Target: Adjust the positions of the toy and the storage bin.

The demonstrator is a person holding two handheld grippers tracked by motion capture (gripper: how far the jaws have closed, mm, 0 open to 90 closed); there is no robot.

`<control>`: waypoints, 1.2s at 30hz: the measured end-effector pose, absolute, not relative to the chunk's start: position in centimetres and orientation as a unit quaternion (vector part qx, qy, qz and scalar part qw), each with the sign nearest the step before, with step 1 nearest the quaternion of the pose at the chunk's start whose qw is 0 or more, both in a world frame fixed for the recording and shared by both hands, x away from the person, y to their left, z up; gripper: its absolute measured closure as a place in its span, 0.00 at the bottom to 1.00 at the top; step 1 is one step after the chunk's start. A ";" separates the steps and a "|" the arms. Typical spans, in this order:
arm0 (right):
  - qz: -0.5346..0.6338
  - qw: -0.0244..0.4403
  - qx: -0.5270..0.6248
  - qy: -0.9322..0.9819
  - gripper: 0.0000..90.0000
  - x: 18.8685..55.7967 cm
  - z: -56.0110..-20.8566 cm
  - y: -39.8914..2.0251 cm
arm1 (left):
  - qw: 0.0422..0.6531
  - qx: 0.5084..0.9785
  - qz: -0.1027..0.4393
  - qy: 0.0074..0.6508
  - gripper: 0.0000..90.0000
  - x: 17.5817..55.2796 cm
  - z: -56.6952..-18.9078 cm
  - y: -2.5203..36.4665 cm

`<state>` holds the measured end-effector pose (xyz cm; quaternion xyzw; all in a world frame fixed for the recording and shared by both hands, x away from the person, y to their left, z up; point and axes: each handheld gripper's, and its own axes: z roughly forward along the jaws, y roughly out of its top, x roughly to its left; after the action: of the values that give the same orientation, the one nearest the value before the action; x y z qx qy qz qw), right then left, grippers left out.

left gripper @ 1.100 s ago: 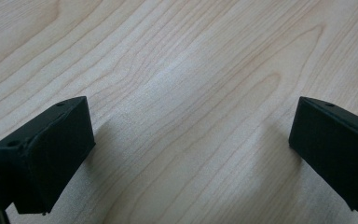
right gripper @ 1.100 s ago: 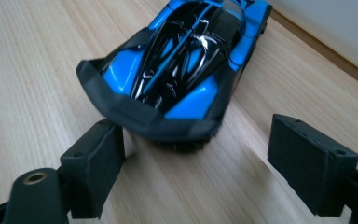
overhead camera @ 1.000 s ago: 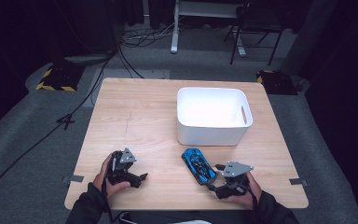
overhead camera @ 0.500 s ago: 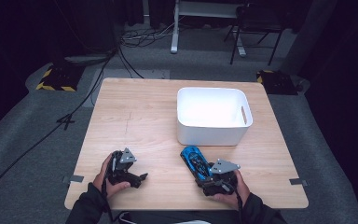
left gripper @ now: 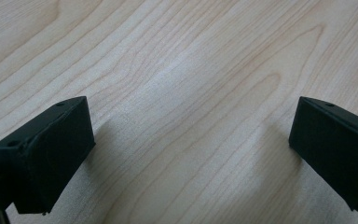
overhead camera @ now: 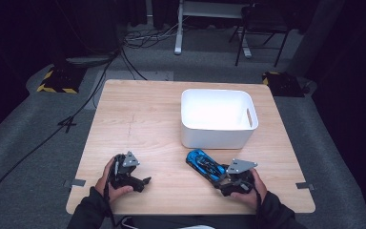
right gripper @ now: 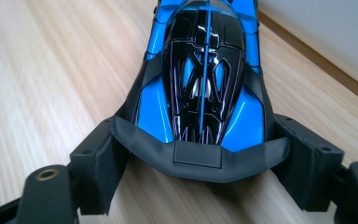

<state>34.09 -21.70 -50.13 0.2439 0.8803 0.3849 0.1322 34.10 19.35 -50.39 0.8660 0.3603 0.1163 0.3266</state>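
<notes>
A blue and black toy car (overhead camera: 201,163) lies on the wooden table (overhead camera: 138,119) in front of the white bin (overhead camera: 214,136), nose towards the bin. My right gripper (overhead camera: 218,178) is at the car's tail near the front edge. In the right gripper view the two black jaws press against the ends of the car's (right gripper: 205,84) rear wing, so my right gripper (right gripper: 203,163) is shut on it. The car rests on the wood. My left gripper (overhead camera: 141,183) sits at the front left, held by a hand. In its own view the left gripper (left gripper: 191,154) is open over bare wood.
The white bin's pale wall (right gripper: 335,32) rises just beyond the car's nose. The bin has nothing in it that I can see. Cables, a stand and a chair are on the dark floor past the table's far edge.
My right gripper has slid left and forward up to the car's tail and its jaws now sit on both sides of it. The left gripper has stayed put.
</notes>
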 end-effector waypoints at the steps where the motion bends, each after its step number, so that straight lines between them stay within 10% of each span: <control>1: 0.386 0.128 0.235 0.883 0.27 34.2 -50.2 -22.3 | 0.327 0.866 0.116 0.360 0.00 34.1 -50.4 19.3; 18: 0.388 0.104 0.216 0.890 0.26 35.9 -50.2 -28.6 | 0.327 0.866 0.116 0.360 0.00 34.1 -50.4 19.3; 36: 0.414 0.103 0.225 0.876 0.18 36.7 -50.2 -25.6 | 0.325 0.867 0.122 0.357 0.00 34.2 -50.3 19.4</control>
<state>36.74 -25.65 -50.16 0.2253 0.8758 0.4144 0.1029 34.20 19.35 -50.35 0.8669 0.3574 0.1224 0.3251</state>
